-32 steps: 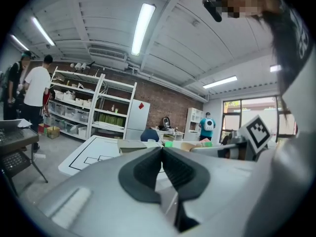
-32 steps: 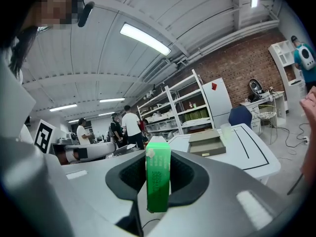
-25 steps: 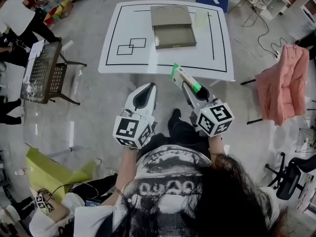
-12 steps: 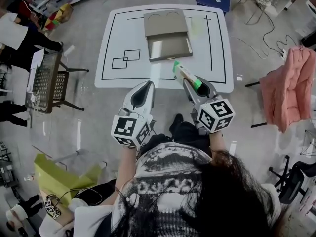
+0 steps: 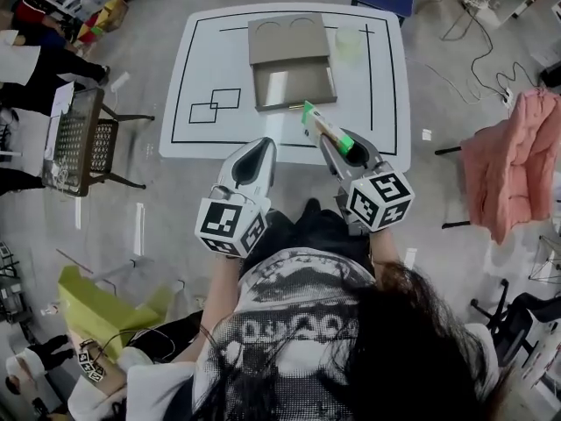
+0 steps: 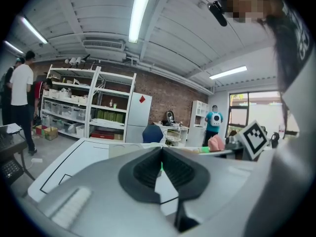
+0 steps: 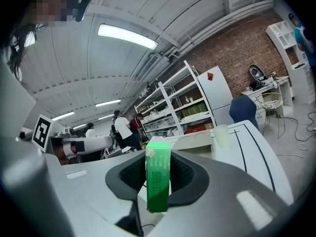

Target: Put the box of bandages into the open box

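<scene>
Right hand-held gripper (image 5: 344, 150) is clenched on the box of bandages (image 5: 317, 123), which sticks out ahead of its jaws, in the air. Left hand-held gripper (image 5: 254, 152) is closed and empty beside it. Looks like the carry step: the open box (image 5: 294, 84) sits on the tabletop (image 5: 386, 77) ahead and slightly left, well apart, so next calls for reaching over it, then releasing.
</scene>
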`<action>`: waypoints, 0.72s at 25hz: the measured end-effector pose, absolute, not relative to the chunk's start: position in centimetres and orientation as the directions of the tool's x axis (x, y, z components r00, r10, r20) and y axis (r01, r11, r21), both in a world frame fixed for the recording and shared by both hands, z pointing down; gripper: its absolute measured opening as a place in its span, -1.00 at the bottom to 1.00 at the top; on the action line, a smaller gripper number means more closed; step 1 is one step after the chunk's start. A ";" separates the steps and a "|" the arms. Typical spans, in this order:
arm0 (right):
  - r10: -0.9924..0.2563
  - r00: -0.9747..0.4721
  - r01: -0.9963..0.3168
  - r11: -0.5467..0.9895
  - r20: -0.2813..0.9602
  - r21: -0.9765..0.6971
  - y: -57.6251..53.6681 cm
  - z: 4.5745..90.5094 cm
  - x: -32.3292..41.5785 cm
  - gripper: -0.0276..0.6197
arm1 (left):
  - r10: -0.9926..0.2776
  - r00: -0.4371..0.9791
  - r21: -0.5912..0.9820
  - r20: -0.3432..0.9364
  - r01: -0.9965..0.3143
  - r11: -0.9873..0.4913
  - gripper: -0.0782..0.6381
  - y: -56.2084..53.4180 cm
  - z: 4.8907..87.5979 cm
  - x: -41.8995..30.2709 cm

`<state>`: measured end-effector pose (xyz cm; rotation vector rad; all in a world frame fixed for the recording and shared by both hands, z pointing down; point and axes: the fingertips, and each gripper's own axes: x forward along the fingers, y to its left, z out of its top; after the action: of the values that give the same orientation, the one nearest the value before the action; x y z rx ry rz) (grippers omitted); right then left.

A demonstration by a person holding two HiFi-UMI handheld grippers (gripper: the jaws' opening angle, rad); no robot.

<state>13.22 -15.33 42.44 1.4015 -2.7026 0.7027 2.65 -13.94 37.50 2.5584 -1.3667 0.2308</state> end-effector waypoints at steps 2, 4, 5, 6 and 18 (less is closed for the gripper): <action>-0.770 -0.598 -0.778 0.493 0.221 -0.389 -15.6 42.8 13.5 -0.65 | -0.797 0.550 0.123 0.252 -0.835 -0.537 -0.78 -14.3 37.6 2.9; -0.769 -0.598 -0.777 0.489 0.226 -0.395 -15.8 43.1 13.7 -0.65 | -0.801 0.544 0.120 0.251 -0.838 -0.532 -0.78 -14.6 37.4 2.9; -0.768 -0.600 -0.776 0.488 0.227 -0.399 -15.9 43.3 13.7 -0.65 | -0.804 0.540 0.119 0.250 -0.841 -0.528 -0.78 -14.6 37.4 2.8; -0.766 -0.601 -0.774 0.488 0.227 -0.404 -16.0 43.3 13.7 -0.65 | -0.806 0.536 0.119 0.252 -0.844 -0.523 -0.78 -14.6 37.4 2.6; -0.795 -0.556 -0.798 0.431 0.241 -0.421 -17.5 43.9 13.6 -0.65 | -0.787 0.561 0.112 0.259 -0.826 -0.552 -0.78 -16.7 37.5 1.4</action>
<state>13.55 -17.48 43.91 1.4772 -2.6525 0.7847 1.42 -16.74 37.54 2.5743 -1.3514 0.2623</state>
